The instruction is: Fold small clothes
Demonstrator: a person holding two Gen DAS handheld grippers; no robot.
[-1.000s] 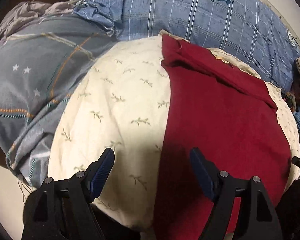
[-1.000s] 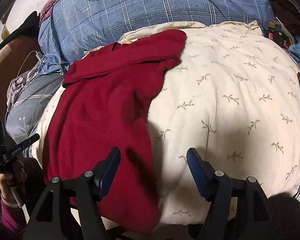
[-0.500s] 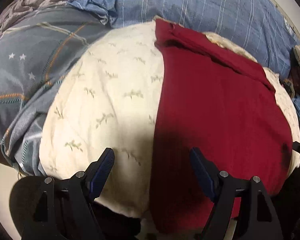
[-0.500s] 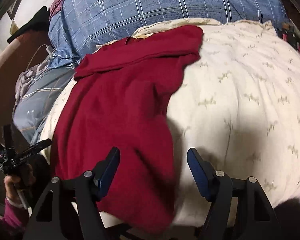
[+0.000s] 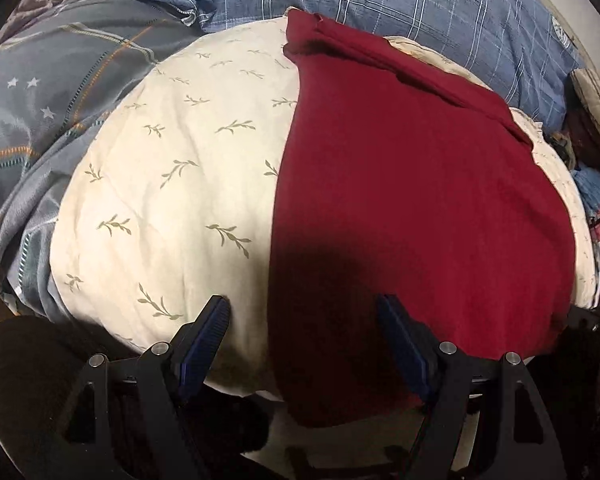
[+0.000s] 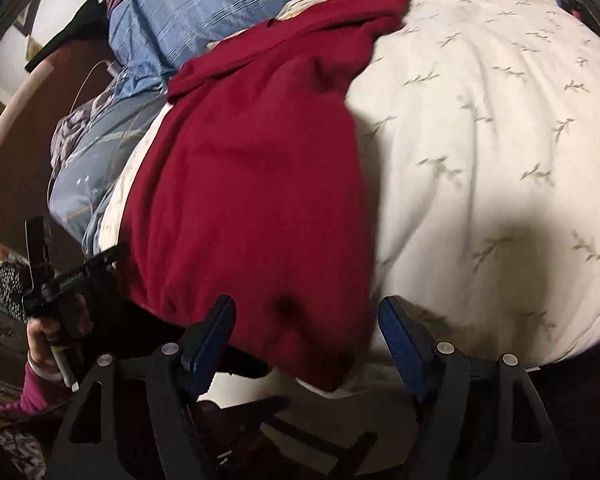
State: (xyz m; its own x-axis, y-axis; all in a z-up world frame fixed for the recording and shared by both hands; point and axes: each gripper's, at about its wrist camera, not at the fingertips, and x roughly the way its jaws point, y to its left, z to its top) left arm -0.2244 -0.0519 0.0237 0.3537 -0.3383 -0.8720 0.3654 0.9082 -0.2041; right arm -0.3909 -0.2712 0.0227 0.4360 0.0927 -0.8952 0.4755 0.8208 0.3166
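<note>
Item: red garment [image 5: 412, 200], laid flat on a cream leaf-print quilt [image 5: 172, 184] on the bed, near hem draped over the quilt's front edge, presumably spread out for folding. Far end is already turned over in a band.

Left gripper [image 5: 302, 334]: fingers [image 5: 210, 326] spread wide, nothing held, straddling the garment's left edge.

Right gripper [image 6: 306, 332]: fingers [image 6: 400, 332] likewise parted, empty, straddling the right hem corner.
</note>
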